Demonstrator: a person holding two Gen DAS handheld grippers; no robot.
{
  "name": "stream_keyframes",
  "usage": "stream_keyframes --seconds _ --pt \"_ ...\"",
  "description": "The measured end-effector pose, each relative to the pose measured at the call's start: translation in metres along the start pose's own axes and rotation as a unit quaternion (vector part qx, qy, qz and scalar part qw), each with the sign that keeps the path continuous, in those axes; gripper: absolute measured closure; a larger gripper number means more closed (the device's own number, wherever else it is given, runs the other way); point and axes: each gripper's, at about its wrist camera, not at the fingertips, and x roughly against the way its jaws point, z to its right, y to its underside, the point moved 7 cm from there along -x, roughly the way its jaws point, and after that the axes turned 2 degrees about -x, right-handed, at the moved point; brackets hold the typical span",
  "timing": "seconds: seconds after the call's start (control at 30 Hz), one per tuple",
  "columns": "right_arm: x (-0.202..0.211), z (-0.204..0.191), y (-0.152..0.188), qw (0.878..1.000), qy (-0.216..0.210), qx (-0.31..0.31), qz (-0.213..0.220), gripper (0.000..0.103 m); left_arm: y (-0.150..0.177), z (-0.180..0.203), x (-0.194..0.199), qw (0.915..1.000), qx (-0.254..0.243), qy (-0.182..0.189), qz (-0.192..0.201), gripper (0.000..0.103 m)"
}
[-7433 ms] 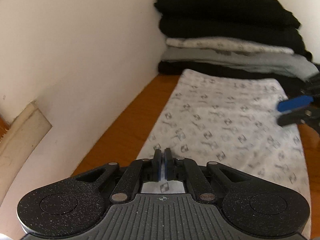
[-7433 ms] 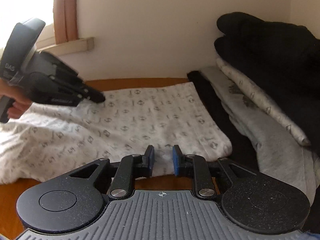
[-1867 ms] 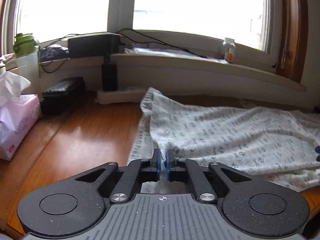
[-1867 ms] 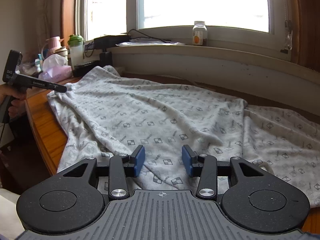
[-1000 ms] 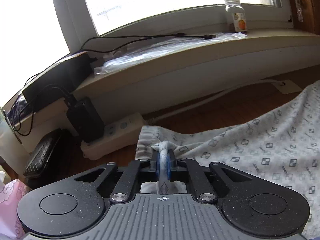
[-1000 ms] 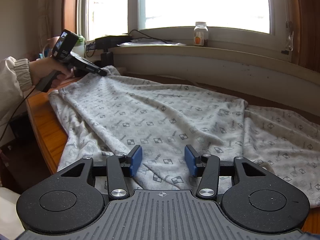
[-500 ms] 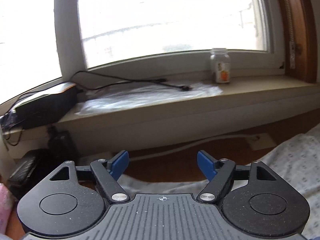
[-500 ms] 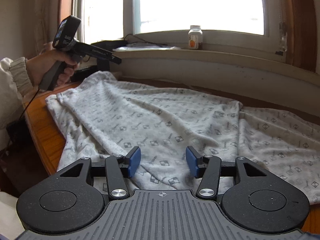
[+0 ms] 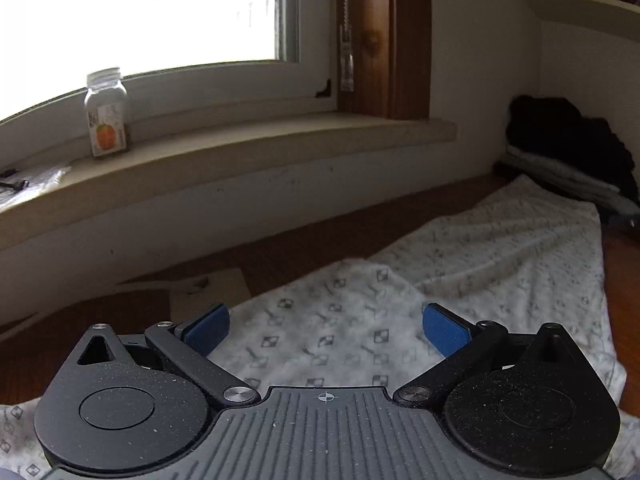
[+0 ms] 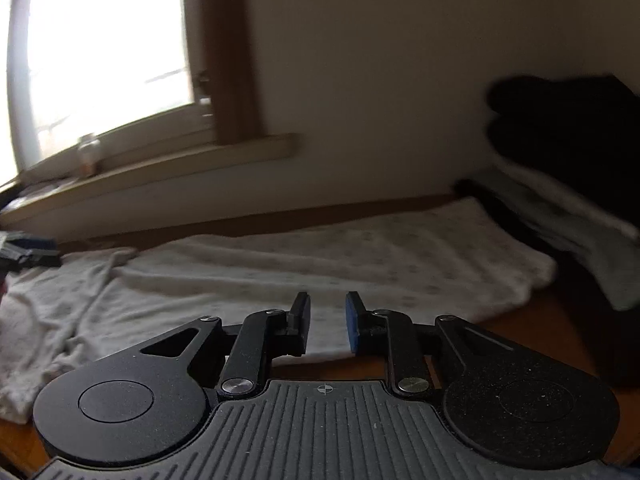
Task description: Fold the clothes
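A white patterned garment (image 9: 480,264) lies spread flat on the wooden table (image 9: 304,248); it also shows in the right wrist view (image 10: 320,256). My left gripper (image 9: 326,326) is wide open and empty, hovering over the garment's near part. My right gripper (image 10: 328,318) is open with a narrower gap, empty, just above the garment's front edge. The left gripper's tip (image 10: 28,254) shows at the far left of the right wrist view, over the garment's end. The right wrist view is blurred.
A stack of folded dark and grey clothes (image 9: 568,152) stands against the wall at the garment's far end, also in the right wrist view (image 10: 568,168). A small jar (image 9: 105,114) stands on the window sill (image 9: 240,148). A paper piece (image 9: 208,292) lies by the garment.
My left gripper let go of the garment's corner, opened wide and swung right toward the clothes stack. My right gripper turned right too and its gap narrowed a little.
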Motion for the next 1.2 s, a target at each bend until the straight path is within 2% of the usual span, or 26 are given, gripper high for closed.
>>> stream_keyframes --seconds 0.07,0.13,0.27,0.43,0.73,0.77,0.83,0.87,0.93,1.1,1.2 --pt "-0.007 0.043 -0.007 0.999 0.039 -0.035 0.000 0.074 0.009 0.004 -0.010 0.9997 -0.010 0.004 -0.022 0.002" --pt "-0.014 0.072 -0.012 0.996 0.061 -0.061 -0.004 0.069 0.012 0.007 -0.012 0.9994 -0.021 0.006 -0.026 0.000" --pt "-0.027 0.103 -0.014 0.991 0.078 -0.107 -0.013 0.066 0.015 0.008 -0.014 0.9990 -0.028 0.004 -0.036 0.001" --pt "-0.040 0.122 -0.009 0.983 0.092 -0.155 -0.022 0.062 0.014 0.004 -0.014 0.9993 -0.019 0.005 -0.031 0.000" --pt "-0.065 0.126 -0.020 0.980 0.100 -0.168 -0.033 0.062 0.013 0.005 -0.015 0.9991 -0.022 0.000 -0.037 0.001" --pt "-0.066 0.124 -0.023 0.981 0.097 -0.166 -0.031 0.064 0.013 0.005 -0.015 0.9990 -0.024 -0.002 -0.037 0.001" --pt "-0.067 0.119 -0.027 0.982 0.091 -0.162 -0.025 0.080 0.013 0.006 -0.014 0.9990 -0.025 -0.005 -0.038 0.001" --pt "-0.068 0.116 -0.029 0.983 0.088 -0.160 -0.023 0.084 0.013 0.006 -0.014 0.9990 -0.025 -0.005 -0.038 0.001" --pt "-0.070 0.111 -0.034 0.984 0.082 -0.157 -0.017 0.097 0.013 0.005 -0.014 0.9990 -0.025 -0.004 -0.038 0.001" --pt "-0.073 0.099 -0.045 0.987 0.066 -0.147 -0.004 0.099 0.013 0.004 -0.014 0.9990 -0.024 -0.002 -0.039 0.001" --pt "-0.073 0.051 -0.063 0.995 0.025 -0.101 0.008 0.099 0.013 0.004 -0.015 0.9989 -0.026 -0.003 -0.040 0.001"
